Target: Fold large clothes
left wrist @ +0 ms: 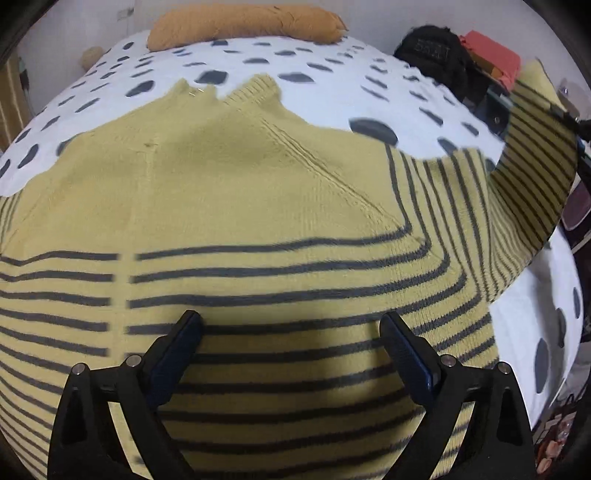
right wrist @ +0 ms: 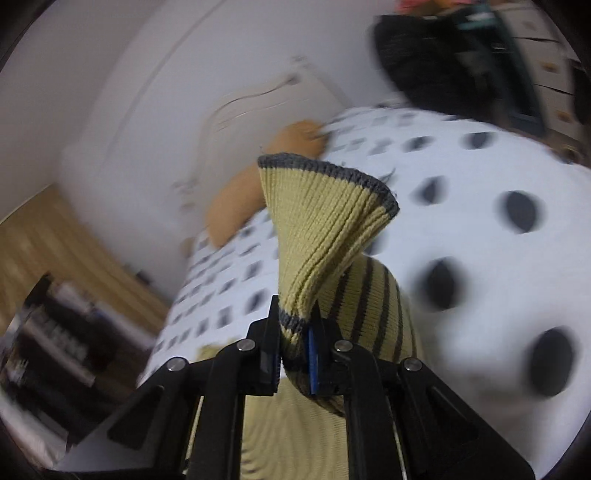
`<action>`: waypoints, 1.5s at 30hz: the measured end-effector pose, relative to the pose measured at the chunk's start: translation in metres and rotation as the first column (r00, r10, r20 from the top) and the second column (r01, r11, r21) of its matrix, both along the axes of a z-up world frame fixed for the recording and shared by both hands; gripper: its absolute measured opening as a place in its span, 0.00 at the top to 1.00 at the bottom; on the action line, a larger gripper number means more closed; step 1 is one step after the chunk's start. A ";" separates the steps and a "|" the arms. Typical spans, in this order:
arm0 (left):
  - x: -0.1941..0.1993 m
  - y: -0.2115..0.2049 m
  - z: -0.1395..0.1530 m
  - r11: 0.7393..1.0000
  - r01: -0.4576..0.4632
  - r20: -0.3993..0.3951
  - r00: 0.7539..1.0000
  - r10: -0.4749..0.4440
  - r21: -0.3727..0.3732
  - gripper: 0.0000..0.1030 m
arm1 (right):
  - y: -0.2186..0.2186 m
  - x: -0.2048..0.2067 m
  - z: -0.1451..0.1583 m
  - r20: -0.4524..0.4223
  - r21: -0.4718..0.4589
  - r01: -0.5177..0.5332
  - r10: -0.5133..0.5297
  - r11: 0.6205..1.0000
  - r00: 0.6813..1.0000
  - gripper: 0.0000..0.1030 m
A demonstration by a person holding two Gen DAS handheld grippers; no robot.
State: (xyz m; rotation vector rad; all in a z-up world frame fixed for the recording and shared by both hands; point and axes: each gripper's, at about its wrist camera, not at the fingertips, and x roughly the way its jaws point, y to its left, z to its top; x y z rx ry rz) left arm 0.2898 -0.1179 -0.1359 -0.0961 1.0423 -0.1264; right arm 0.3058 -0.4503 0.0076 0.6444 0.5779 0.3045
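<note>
1. The left tongs (left wrist: 290, 332) are spread wide above the yellow knitted sweater with thin dark grey stripes (left wrist: 258, 206); nothing is between their jaws, and whether they touch the knit I cannot tell.
2. The sweater lies flat on the bed, plain yellow at the chest and neck, striped lower down. Its neck opening points to the far end of the bed.
3. The right tongs (right wrist: 295, 332) are pressed together and pinch the ribbed yellow cuff with a grey edge (right wrist: 325, 218) of one sleeve. The cuff fans out above the jaws, and the striped sleeve (right wrist: 376, 306) hangs down behind them.
4. In the left wrist view this sleeve (left wrist: 532, 162) is lifted off the bed at the right side, away from the body of the sweater.
5. The bed has a white cover with dark grey oval spots (left wrist: 332, 88), which shows around the sweater on the far side and on the right.
6. At the far end of the bed lies a long orange-brown bolster pillow (left wrist: 243, 22).
7. Near the far right corner there is a black fuzzy bundle (left wrist: 436, 59) with something coral red (left wrist: 491, 55) beside it; what they are is not clear.
8. Behind the bed stands a white wall (right wrist: 110, 110), and a wooden floor (right wrist: 55, 240) shows at the left in the right wrist view, very blurred.
</note>
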 end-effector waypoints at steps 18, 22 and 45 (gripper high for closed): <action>-0.063 0.319 0.030 0.833 -0.468 0.008 0.870 0.492 -0.296 0.01 | 0.455 0.029 -0.125 -0.200 0.200 -0.574 0.607 0.794 0.769 0.89; -0.061 0.339 0.023 0.824 -0.477 -0.003 0.866 0.500 -0.307 0.01 | 0.500 0.029 -0.145 -0.304 0.126 -0.647 0.650 0.752 0.697 0.68; 0.000 0.296 -0.027 0.799 -0.514 -0.214 0.857 0.468 -0.312 0.85 | 0.240 -0.081 -0.084 -0.198 0.022 -0.228 0.228 0.973 0.953 0.36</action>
